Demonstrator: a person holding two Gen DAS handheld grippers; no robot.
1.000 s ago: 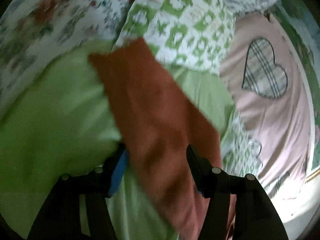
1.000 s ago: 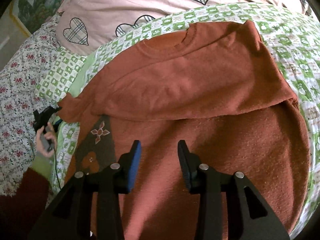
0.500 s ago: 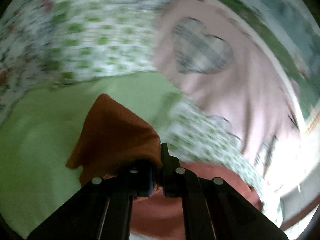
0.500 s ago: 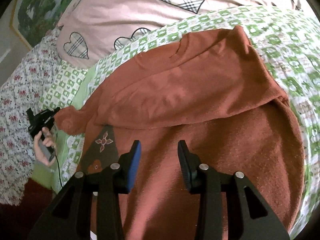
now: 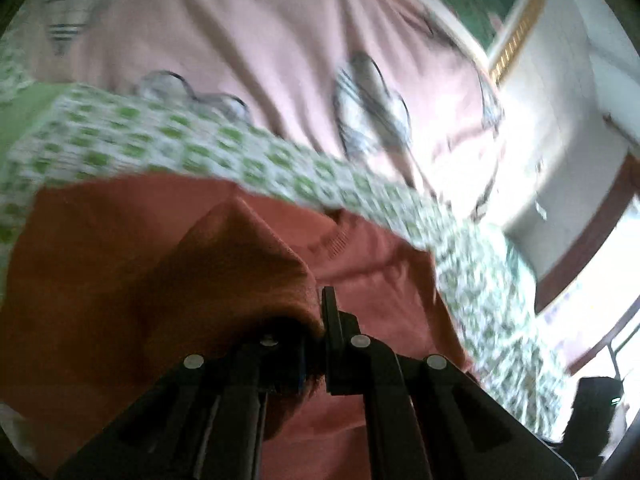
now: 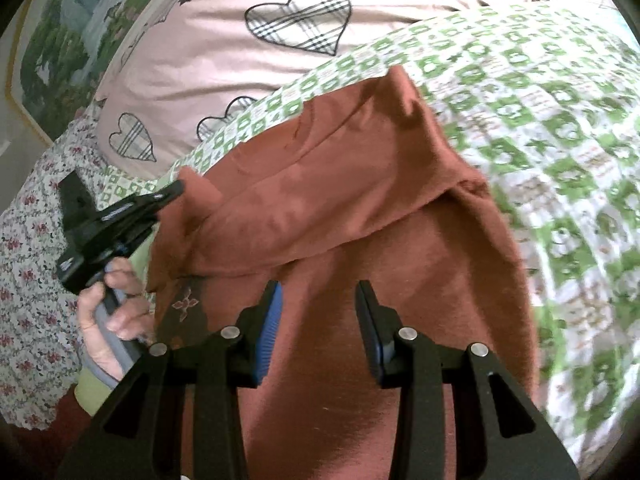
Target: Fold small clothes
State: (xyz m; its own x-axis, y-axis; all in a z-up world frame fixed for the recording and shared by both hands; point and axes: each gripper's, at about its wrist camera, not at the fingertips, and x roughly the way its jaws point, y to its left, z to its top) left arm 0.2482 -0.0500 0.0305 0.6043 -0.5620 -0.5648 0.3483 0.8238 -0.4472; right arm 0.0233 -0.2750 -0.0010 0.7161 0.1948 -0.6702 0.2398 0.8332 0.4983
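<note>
One sleeve end [image 6: 188,196] is pinched in your left gripper [image 6: 176,192], at the left edge of the rust sweater [image 6: 360,208] on the bed [image 6: 560,120]. The sweater body lies rightward of it. Your right gripper [image 6: 318,320] hovers open, empty, above the hem.

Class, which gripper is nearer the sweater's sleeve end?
Left. The left gripper is shut on the sleeve end; the right gripper hovers open over the sweater body.
</note>
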